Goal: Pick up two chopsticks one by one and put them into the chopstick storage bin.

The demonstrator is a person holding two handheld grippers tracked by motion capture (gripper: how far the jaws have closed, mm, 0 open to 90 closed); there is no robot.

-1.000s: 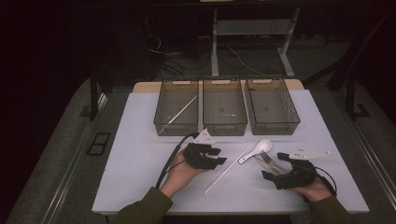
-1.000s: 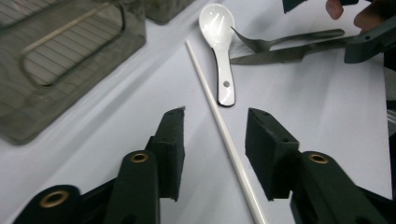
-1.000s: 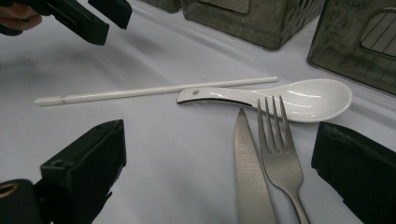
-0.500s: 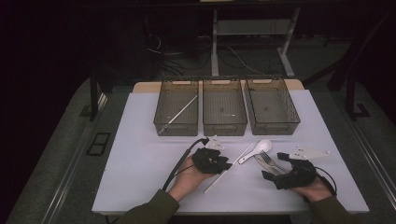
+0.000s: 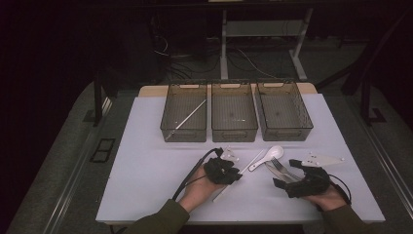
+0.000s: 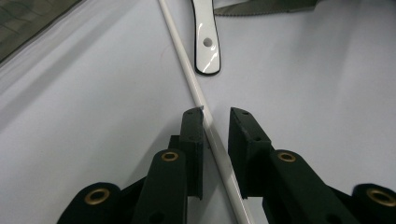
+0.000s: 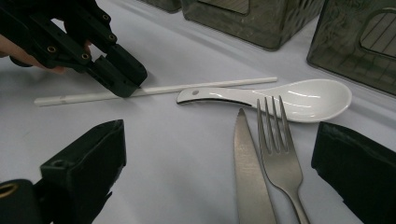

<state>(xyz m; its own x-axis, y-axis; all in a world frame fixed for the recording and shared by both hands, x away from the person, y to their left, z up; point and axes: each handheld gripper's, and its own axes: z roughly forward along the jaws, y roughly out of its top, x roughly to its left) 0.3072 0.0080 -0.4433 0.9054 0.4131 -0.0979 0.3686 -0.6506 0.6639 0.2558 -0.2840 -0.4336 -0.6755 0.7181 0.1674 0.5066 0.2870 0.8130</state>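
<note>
Left tongs (image 6: pixel 215 112) have just been closing around the white chopstick (image 6: pixel 187 65) (gap remains), right tongs (image 7: pixel 219 154) open; a thin stick could roll free mid-frame.

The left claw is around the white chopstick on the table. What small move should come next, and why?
Probably finish closing the left claw, then lift a little. Its jaws have just been closing and straddle the white chopstick, which still lies flat on the table; one jaw touches it, but a gap remains at the other. A chopstick already lies in the left bin.
</note>
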